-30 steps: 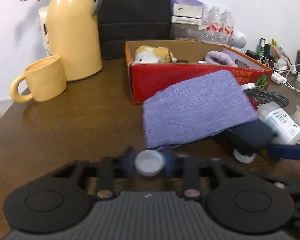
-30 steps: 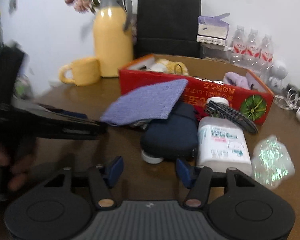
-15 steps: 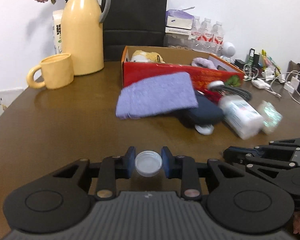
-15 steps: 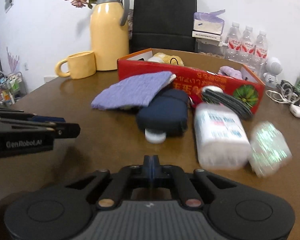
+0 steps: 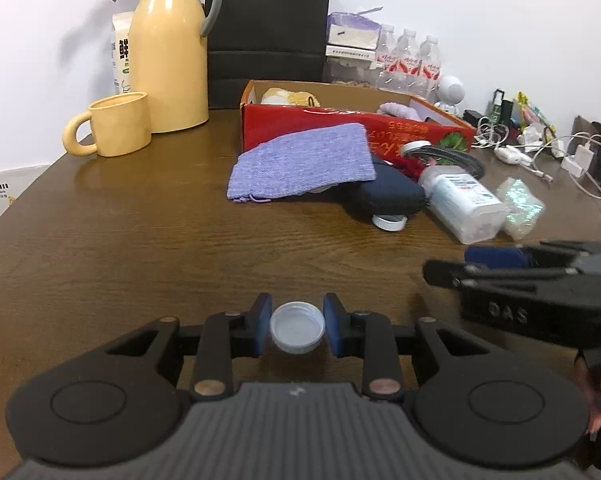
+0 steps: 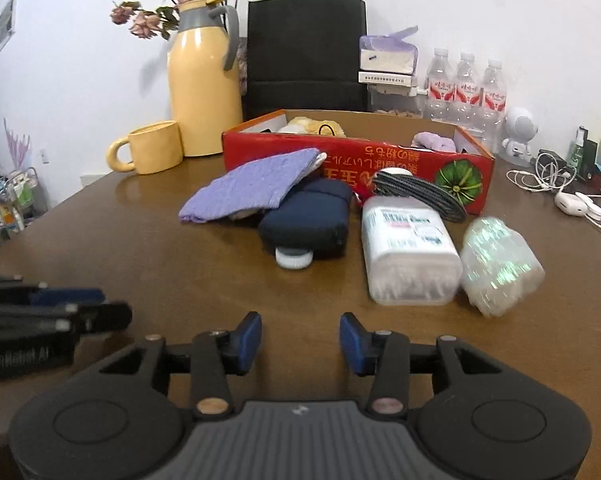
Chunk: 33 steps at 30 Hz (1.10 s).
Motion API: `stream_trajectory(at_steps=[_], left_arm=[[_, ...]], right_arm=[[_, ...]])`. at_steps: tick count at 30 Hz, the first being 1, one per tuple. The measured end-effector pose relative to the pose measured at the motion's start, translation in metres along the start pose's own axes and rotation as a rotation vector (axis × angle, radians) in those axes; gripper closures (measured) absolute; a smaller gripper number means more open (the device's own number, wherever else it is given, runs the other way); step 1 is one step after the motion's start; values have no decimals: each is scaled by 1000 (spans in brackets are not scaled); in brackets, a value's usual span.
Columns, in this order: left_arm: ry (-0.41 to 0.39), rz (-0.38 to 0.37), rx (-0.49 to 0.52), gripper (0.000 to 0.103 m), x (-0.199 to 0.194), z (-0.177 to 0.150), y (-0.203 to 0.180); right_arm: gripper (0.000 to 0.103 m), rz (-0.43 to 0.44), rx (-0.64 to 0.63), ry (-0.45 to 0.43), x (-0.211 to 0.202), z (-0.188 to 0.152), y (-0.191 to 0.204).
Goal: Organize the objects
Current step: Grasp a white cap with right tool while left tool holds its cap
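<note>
Left tongs (image 5: pixel 297 329) grip one white bottle cap (image 5: pixel 297 333); right tongs (image 6: pixel 299 338) gape empty. Second cap (image 6: pixel 294 258) lies under navy pouch (image 6: pixel 306 217). One red box (image 6: pixel 352 160) holds a plush toy (image 6: pixel 315 127).

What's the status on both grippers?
Left gripper shut on white cap. Right gripper open, empty. Red box ahead, purple pouch leaning against it.
</note>
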<state>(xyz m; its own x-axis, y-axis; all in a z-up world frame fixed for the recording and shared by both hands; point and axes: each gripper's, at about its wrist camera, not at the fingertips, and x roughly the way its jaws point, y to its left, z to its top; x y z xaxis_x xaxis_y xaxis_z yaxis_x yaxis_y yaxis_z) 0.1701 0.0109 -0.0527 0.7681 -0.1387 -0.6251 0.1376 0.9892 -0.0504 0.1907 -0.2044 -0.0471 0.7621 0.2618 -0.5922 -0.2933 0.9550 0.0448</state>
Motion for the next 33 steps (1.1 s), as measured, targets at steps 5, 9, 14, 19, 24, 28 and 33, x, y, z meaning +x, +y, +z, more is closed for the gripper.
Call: stream_trajectory(at_steps=[5, 9, 14, 19, 24, 28, 33], left_arm=[[13, 3, -5, 74, 20, 10, 5], [18, 1, -5, 74, 26, 12, 4], [18, -3, -1, 74, 23, 10, 0], [-4, -18, 7, 74, 1, 6, -6], [22, -55, 48, 74, -20, -13, -28], [23, -132, 37, 74, -41, -18, -44], [-74, -155, 85, 74, -44, 19, -57]], right_arm=[[57, -22, -6, 0, 45, 25, 7], [59, -46, -24, 16, 76, 43, 12], [76, -23, 3, 12, 74, 41, 7], [76, 44, 3, 38, 39, 21, 5], [75, 84, -64, 28, -22, -26, 8], [76, 80, -49, 33, -66, -51, -1], [76, 52, -7, -45, -96, -37, -33]])
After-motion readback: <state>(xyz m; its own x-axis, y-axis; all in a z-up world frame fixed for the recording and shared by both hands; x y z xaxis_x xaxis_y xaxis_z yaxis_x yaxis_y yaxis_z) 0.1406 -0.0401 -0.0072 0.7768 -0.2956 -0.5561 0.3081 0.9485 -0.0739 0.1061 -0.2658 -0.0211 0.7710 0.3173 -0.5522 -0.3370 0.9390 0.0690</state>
